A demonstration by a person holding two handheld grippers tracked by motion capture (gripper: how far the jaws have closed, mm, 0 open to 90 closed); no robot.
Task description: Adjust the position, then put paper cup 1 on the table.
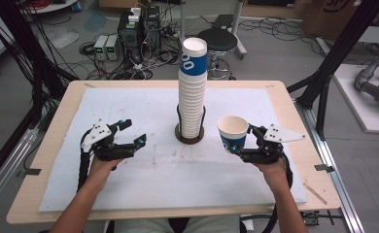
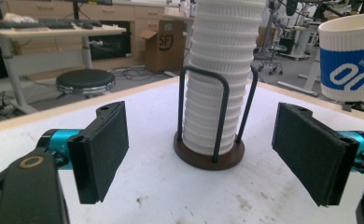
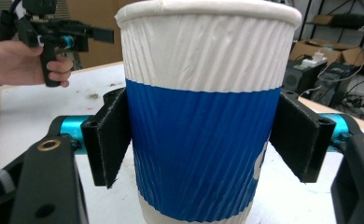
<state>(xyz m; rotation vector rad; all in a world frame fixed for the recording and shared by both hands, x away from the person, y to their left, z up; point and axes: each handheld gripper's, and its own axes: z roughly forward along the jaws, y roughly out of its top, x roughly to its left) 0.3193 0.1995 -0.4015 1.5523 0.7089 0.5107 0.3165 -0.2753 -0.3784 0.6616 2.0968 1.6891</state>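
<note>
One cup in my grip, the stack at frame centre

My right gripper [image 1: 237, 143] clamps a blue-banded paper cup [image 1: 232, 131] right of centre; my left gripper [image 1: 129, 133] gapes empty at left. The cup stack [image 1: 192, 92] stands on the stained white mat [image 1: 144, 184]; cables litter the grey floor [image 1: 275, 53] above.

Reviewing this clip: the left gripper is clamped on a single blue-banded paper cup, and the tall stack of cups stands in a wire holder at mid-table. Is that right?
Not quite. The right gripper holds the paper cup, as the right gripper view shows. The left gripper stands open with nothing between its jaws. The stack of cups does stand in the wire holder at mid-table.
</note>
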